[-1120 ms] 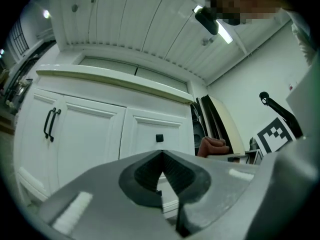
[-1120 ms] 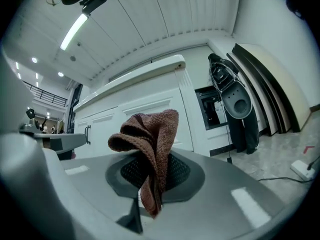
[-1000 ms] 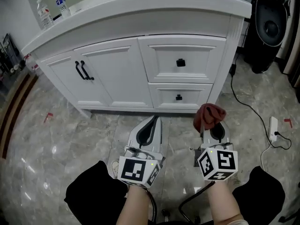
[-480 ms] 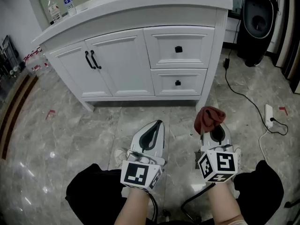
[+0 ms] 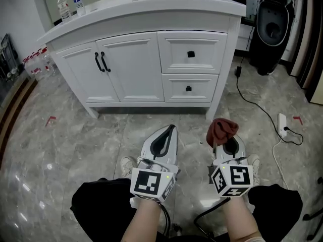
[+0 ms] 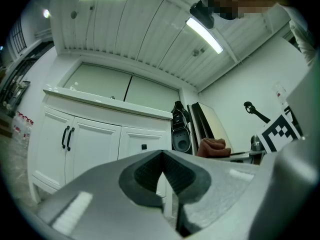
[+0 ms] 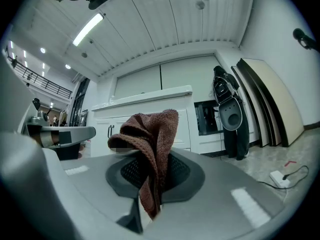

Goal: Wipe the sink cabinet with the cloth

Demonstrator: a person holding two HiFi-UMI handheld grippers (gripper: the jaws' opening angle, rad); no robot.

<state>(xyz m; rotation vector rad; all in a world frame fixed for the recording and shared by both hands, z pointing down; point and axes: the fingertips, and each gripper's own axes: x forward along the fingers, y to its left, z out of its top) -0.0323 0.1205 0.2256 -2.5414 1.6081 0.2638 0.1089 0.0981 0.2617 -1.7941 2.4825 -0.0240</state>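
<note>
White cabinet [image 5: 132,69] on a grey marbled floor [image 5: 60,145]: two doors with dark handles [image 5: 101,62] on its left half, two drawers with dark knobs [image 5: 191,54] on its right half. The back of its top is cut off by the upper edge of the head view, so the basin cannot be made out. Two water bottles [image 5: 69,5] stand at the top's far left end. Both claws are held low in front of the cabinet, well apart from it, pointing toward it. Left claw [image 5: 169,129]: jaws pressed together tip to tip, nothing between them. Right claw [image 5: 222,137]: jaws clamped on a rust-brown cloth [image 5: 222,127]. One end is pinched between the pads, and the rest is bunched and folded over above the tips, hiding them in the head view. The cloth touches no part of the cabinet. To the cabinet's right is a black appliance [image 5: 272,26], partly cut off at the frame top, kind unclear. A black cord [image 5: 251,104] runs from near the cabinet's right corner across the floor toward a white power strip [image 5: 281,125]. In front of the cabinet's left end, a small red mark [image 5: 51,120] on the floor, too small to identify. Behind the claws are bare forearms [image 5: 237,221] and dark trousers [image 5: 96,200]. A pale shoe [image 5: 125,165] shows beside the left claw, mostly hidden by it.
</note>
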